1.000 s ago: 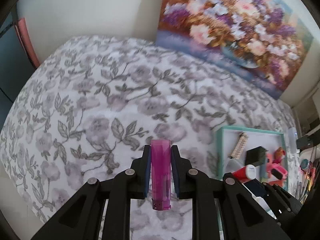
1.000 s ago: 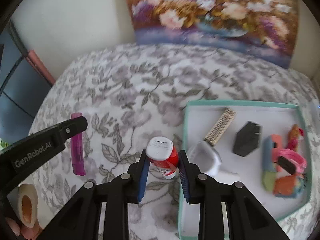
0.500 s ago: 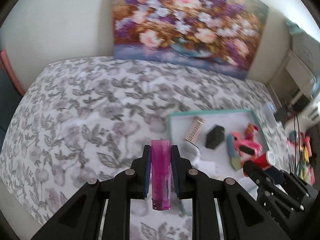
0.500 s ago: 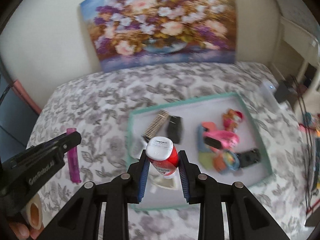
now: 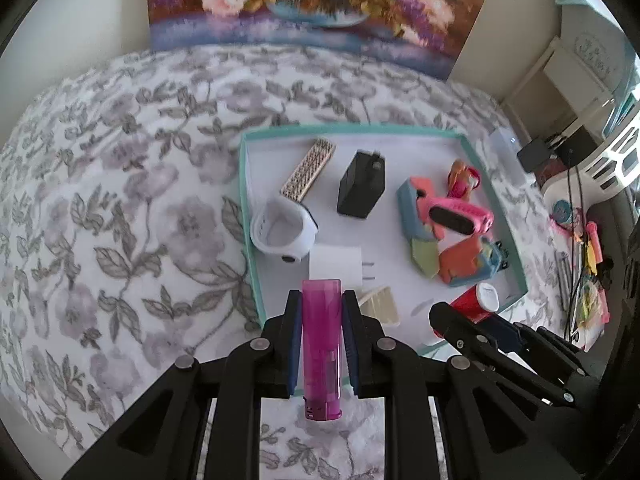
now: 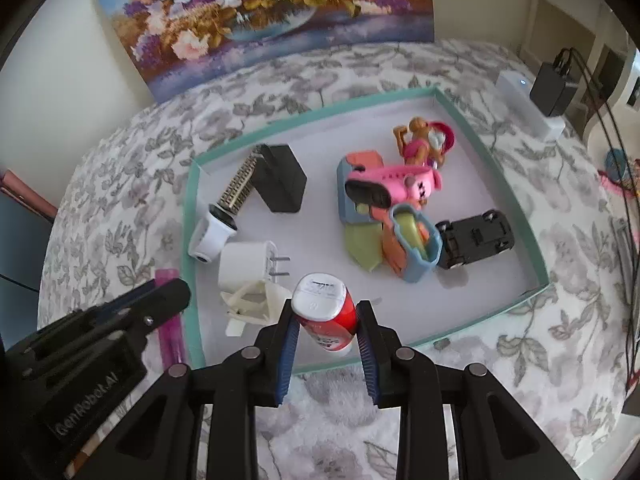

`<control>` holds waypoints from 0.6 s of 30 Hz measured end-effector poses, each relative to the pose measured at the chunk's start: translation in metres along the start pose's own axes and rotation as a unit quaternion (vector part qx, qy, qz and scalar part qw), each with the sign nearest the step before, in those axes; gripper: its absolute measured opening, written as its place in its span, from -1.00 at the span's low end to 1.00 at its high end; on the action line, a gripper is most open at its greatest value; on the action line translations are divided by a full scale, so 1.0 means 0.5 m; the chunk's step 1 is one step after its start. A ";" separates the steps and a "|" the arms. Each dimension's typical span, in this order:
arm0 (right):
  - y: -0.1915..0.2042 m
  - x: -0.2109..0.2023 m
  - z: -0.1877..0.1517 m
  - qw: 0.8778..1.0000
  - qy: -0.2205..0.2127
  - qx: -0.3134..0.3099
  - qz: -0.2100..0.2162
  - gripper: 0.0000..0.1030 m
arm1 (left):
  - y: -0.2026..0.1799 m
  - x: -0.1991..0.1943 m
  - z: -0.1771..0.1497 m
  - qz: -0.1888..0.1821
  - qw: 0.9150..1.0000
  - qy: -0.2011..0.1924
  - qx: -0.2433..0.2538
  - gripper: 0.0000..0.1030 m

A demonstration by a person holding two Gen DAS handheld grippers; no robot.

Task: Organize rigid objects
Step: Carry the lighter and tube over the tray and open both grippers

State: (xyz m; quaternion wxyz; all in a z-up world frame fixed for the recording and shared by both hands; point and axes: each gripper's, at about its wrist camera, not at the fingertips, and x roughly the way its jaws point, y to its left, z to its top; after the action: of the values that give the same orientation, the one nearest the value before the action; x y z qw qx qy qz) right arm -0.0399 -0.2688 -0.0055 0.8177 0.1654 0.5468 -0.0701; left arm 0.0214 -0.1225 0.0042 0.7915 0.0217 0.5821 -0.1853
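Observation:
My left gripper [image 5: 321, 300] is shut on a pink lighter [image 5: 321, 344], held above the near left corner of the teal-rimmed tray [image 5: 250, 216]. My right gripper [image 6: 326, 312] is shut on a red bottle with a white cap [image 6: 326, 312], held over the tray's near edge [image 6: 460, 330]. In the left wrist view the red bottle [image 5: 478, 302] and right gripper [image 5: 444, 320] show at the tray's near right corner. In the right wrist view the left gripper [image 6: 172, 296] and lighter [image 6: 170, 332] sit just left of the tray.
The tray holds a black charger [image 5: 362, 184], white plug [image 6: 248, 262], white watch [image 5: 282, 232], beaded strap [image 5: 308, 168], pink and blue toys [image 6: 392, 200] and a black toy car [image 6: 476, 238]. It lies on a floral bedspread [image 5: 120, 200]. A painting [image 6: 260, 12] leans behind.
Both grippers have moved right and forward, from over the bedspread to above the tray's near side, each still holding its object. The tray now looks closer in both views.

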 end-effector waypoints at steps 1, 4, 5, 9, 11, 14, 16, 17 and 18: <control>-0.001 0.004 -0.001 1.000 0.003 0.000 0.000 -0.40 | 0.001 0.011 -0.001 0.005 1.000 0.008 -0.001 -0.61; -0.003 0.016 -0.002 1.000 0.013 0.000 -0.002 -0.40 | 0.012 0.038 -0.005 0.014 1.000 0.026 -0.011 -0.62; -0.003 0.019 -0.001 1.000 0.015 0.000 -0.003 -0.40 | 0.016 0.045 -0.005 0.014 0.999 0.031 -0.016 -0.62; -0.003 0.025 -0.002 1.000 0.022 -0.001 -0.008 -0.40 | 0.027 0.064 -0.004 0.021 0.999 0.042 -0.023 -0.61; -0.002 0.025 -0.001 1.000 0.023 -0.003 -0.010 -0.39 | 0.029 0.067 -0.003 0.022 0.998 0.045 -0.025 -0.61; -0.002 0.023 0.001 1.000 0.019 -0.001 -0.015 -0.39 | 0.034 0.063 -0.001 0.014 0.998 0.046 -0.034 -0.61; -0.002 0.023 0.005 1.000 0.018 0.000 -0.016 -0.39 | 0.038 0.061 0.001 0.018 0.998 0.044 -0.037 -0.59; -0.002 0.023 0.005 1.000 0.017 0.001 -0.018 -0.39 | 0.040 0.061 0.002 0.018 0.998 0.044 -0.038 -0.58; -0.004 0.022 0.005 1.000 0.017 0.002 -0.019 -0.39 | 0.043 0.060 0.001 0.018 0.998 0.045 -0.039 -0.57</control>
State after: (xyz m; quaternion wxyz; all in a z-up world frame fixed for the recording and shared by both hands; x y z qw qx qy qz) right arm -0.0336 -0.2707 -0.0152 0.8061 0.1580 0.5640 -0.0845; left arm 0.0363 -0.1109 -0.0276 0.7678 0.0096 0.6236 -0.1465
